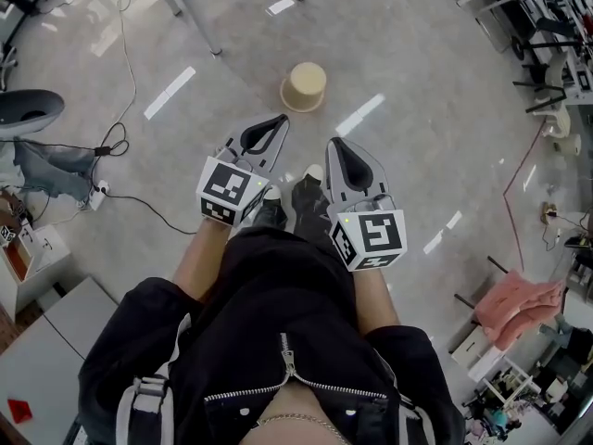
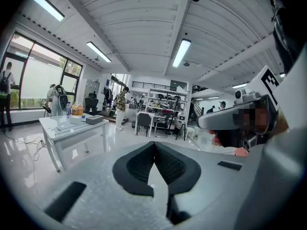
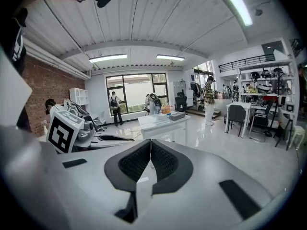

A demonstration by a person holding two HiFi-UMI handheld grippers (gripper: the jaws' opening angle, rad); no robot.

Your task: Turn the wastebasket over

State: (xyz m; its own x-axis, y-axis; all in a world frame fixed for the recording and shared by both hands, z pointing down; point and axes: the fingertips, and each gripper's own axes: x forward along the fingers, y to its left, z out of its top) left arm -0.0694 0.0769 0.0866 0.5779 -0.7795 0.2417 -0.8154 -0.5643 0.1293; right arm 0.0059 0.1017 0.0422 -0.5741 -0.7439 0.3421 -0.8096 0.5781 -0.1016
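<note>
1. The beige wastebasket (image 1: 304,86) sits on the glossy floor (image 1: 417,82), out ahead of us, clear of both grippers.
2. Our left gripper (image 1: 276,123) points toward it, its fingers (image 2: 136,163) pressed together on nothing.
3. Our right gripper (image 1: 334,145), just beside the left, likewise has its fingers together and empty.
4. Beyond the wastebasket we see a white table's legs (image 1: 196,19).

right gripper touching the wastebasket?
Apart. Head view shows floor between the right gripper and the wastebasket; the right gripper view shows shut jaws with nothing at them.
</note>
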